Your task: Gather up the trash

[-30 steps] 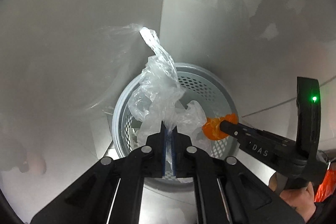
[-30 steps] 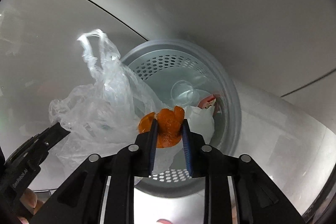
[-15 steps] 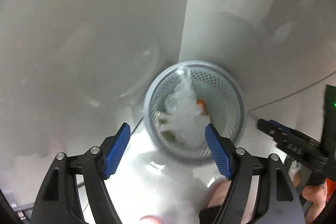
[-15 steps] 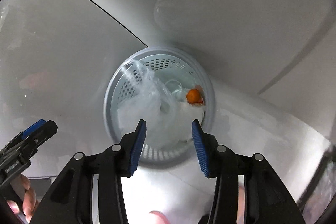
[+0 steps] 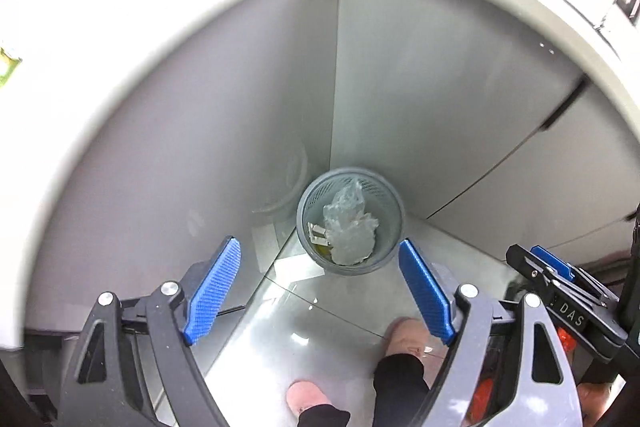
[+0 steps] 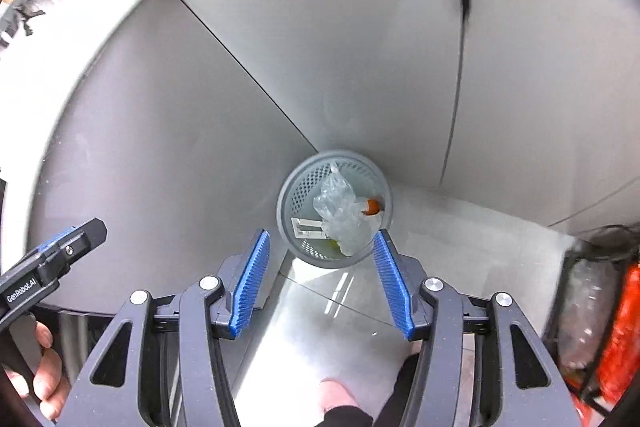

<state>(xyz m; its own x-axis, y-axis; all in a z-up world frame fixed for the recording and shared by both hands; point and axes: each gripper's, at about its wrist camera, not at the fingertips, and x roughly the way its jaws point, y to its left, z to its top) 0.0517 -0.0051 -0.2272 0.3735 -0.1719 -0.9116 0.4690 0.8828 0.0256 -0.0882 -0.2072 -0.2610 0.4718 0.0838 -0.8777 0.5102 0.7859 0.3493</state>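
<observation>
Grey cabinet panels [image 5: 420,75] meet in a corner and fill most of both wrist views, with a pale countertop edge [image 5: 120,7] curving above them and a glossy tiled floor [image 5: 320,327] below. On that floor, tucked into the corner, stands a round grey perforated wastebasket [image 5: 390,247], seen from well above. At the right edge of the right wrist view sits a dark-framed container holding something red-orange [image 6: 616,331], too blurred to identify. The left gripper [image 5: 320,291] hangs high over the floor with its blue-padded jaws spread wide and nothing between them; the right gripper [image 6: 322,283] likewise gapes wide and carries nothing, the basket showing between its fingers. Each gripper shows at the side of the other's view. The person's pink slippers [image 5: 404,337] stand on the tiles beneath the grippers. Inside the basket lies a crumpled clear plastic bag [image 5: 350,227], taking up most of the middle and reaching up toward the rim. Beside it on the left rests a flat white label or card [image 6: 308,227], and against the bag's right side sits a small orange scrap [image 6: 373,207], visible only in the right wrist view.
</observation>
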